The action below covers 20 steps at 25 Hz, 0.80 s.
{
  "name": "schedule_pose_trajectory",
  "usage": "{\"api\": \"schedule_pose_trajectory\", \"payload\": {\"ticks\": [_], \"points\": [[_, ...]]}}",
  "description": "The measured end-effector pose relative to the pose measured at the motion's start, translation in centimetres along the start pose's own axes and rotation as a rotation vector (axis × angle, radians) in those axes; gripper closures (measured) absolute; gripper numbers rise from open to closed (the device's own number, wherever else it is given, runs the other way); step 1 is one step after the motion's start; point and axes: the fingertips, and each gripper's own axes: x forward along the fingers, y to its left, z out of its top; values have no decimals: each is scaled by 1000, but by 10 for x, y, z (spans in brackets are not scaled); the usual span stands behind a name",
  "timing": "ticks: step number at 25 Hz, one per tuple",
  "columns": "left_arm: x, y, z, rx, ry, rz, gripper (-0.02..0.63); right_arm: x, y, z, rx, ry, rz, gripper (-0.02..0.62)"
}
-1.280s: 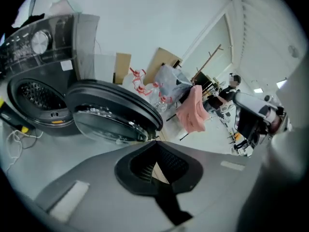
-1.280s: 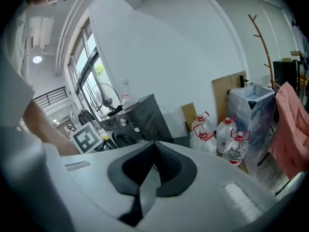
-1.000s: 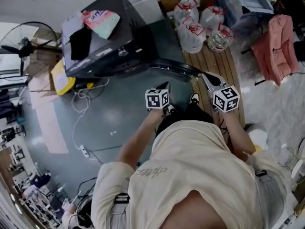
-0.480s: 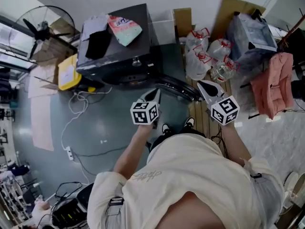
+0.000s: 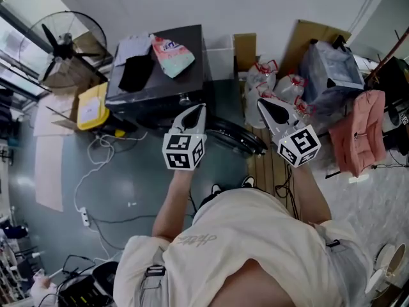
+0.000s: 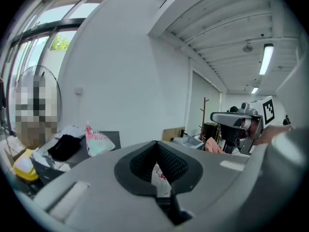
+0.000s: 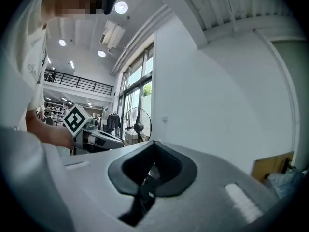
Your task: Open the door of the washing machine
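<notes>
The washer point(image 5: 163, 75) is seen by the wall, its door point(image 5: 239, 139) swung wide at the front — the opening looks done. From here both claws are best kept high and clear, so the door is not knocked shut. The left claw point(image 5: 199, 107) is pressed fully closed, nothing in it; the right claw point(image 5: 263, 104) is closed too — empty, touching nothing.
</notes>
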Motion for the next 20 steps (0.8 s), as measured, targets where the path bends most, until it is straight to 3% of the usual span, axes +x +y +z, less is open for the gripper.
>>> {"api": "schedule_pose_trajectory", "payload": {"ticks": [8,15,20], "points": [[-7,0,81,79,-160,-17,589,2,-5,47,-40,-94,-49,595],[-14,4,87,123,-162,10,589,-9,-5,56,-28,-121,-62,595],[-19,0,67,110,-139,26,589,-20,-2,42,2,-103,-65,595]]}}
